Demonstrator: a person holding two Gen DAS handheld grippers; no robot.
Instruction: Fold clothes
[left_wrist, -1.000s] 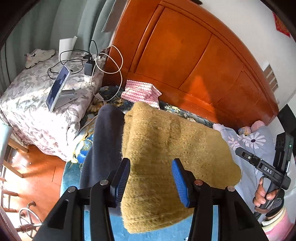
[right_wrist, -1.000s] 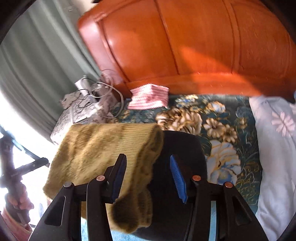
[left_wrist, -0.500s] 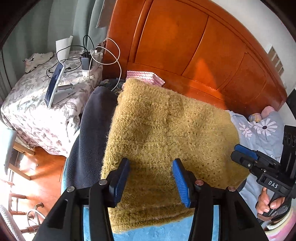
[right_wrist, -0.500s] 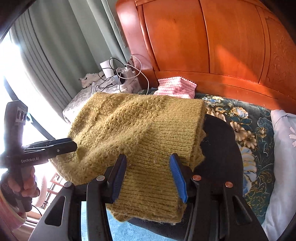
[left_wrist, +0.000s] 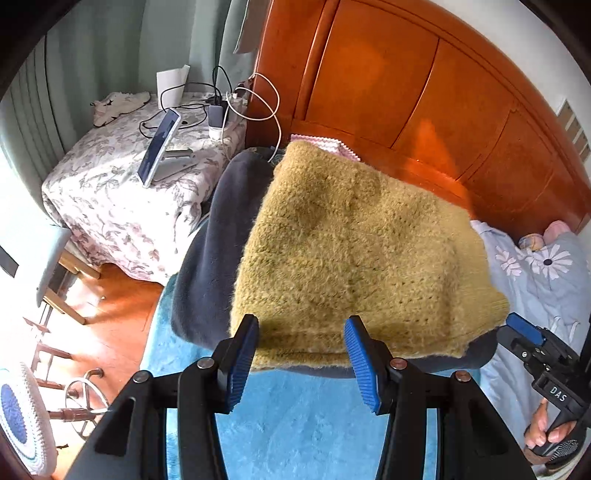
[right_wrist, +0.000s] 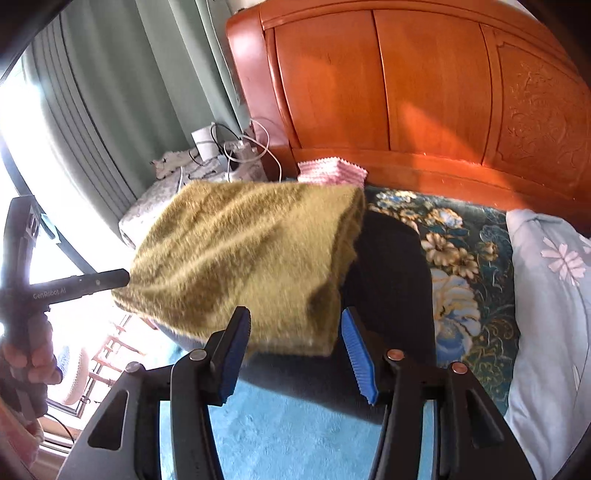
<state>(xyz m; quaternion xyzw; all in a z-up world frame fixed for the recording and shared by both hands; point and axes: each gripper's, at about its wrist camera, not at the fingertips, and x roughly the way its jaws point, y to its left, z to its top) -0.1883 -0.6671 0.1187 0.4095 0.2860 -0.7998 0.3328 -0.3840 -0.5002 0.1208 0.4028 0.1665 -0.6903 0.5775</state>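
A folded mustard-yellow knitted sweater lies on top of a dark navy garment on the bed. My left gripper is open, its blue pads just in front of the sweater's near edge, holding nothing. My right gripper is open too, at the sweater's near right corner, with the navy garment beyond it. The right gripper also shows at the lower right of the left wrist view; the left gripper shows at the left of the right wrist view.
A blue fuzzy blanket covers the bed's near part. A pink striped folded cloth lies by the wooden headboard. A floral pillow is at the right. A bedside table with a tablet and cables stands left.
Both grippers have pulled back from the sweater, which now lies lower and flatter on the navy garment. Both stayed open.
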